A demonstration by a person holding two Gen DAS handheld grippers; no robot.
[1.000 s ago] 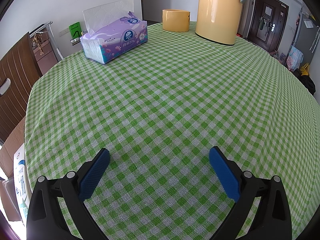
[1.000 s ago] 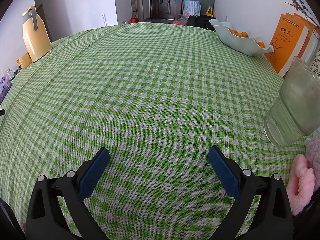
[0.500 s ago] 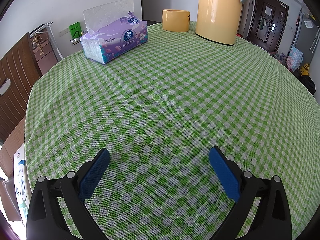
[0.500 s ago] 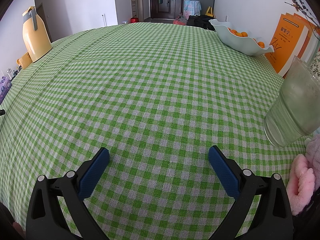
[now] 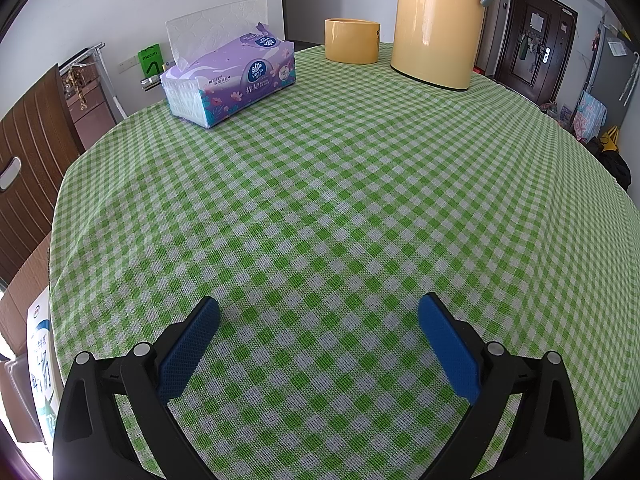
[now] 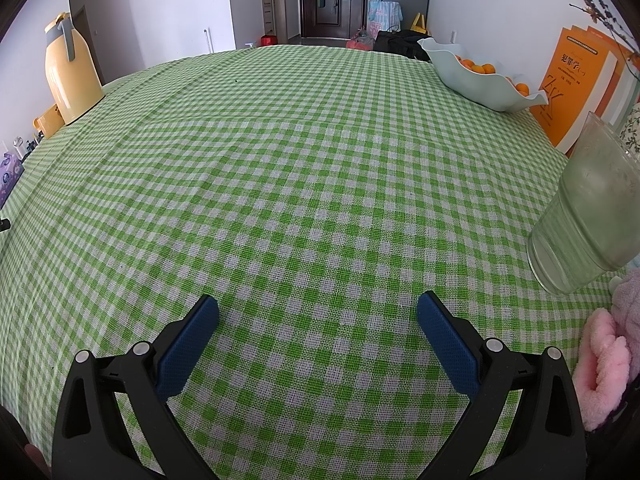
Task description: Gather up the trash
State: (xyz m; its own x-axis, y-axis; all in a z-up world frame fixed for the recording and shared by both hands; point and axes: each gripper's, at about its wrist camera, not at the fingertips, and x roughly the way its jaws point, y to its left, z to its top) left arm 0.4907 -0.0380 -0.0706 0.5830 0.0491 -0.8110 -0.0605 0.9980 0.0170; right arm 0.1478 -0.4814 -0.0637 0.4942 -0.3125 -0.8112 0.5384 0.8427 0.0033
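Hovering, left gripper (image 5: pixel 319 312): I see my blue pads spread wide at 6 o'clock, low over the table, nothing between them.
Left pads (image 5: pixel 188 346): both clear of any object; only cloth shows in the gap.
Right gripper (image 6: pixel 318 311): same stance at 6 o'clock of its view, jaws gaping wide, gripping nothing.
Tablecloth (image 5: pixel 340 200): green and white check, covering the round table across both views; I spot a few tiny dark specks in the right wrist view, too small to name.
Trash: I cannot make out any piece of trash on the cloth in either view.
Pink fluffy thing (image 6: pixel 600 356): at 4 o'clock in the right view, at the table edge; I cannot tell what it is.
Plastic cup (image 6: pixel 588 216): cloudy, upright, at 3 o'clock in the right view, just beyond the pink thing.
Cardboard box (image 5: pixel 28 320): off the table edge at 8 o'clock, left view.
Tissue pack (image 5: pixel 230 80): purple, at 11 o'clock in the left view, one sheet standing up.
Orange books (image 6: pixel 576 84): at 2 o'clock, right view, behind the cup.
Fruit bowl (image 6: pixel 476 76): pale, wavy rim, oranges inside, at 1 o'clock.
Yellow cup (image 5: pixel 351 40): at 12 o'clock, left view, just beside the jug.
Yellow jug (image 5: pixel 438 20): tall, grey handle, at 1 o'clock, far edge.
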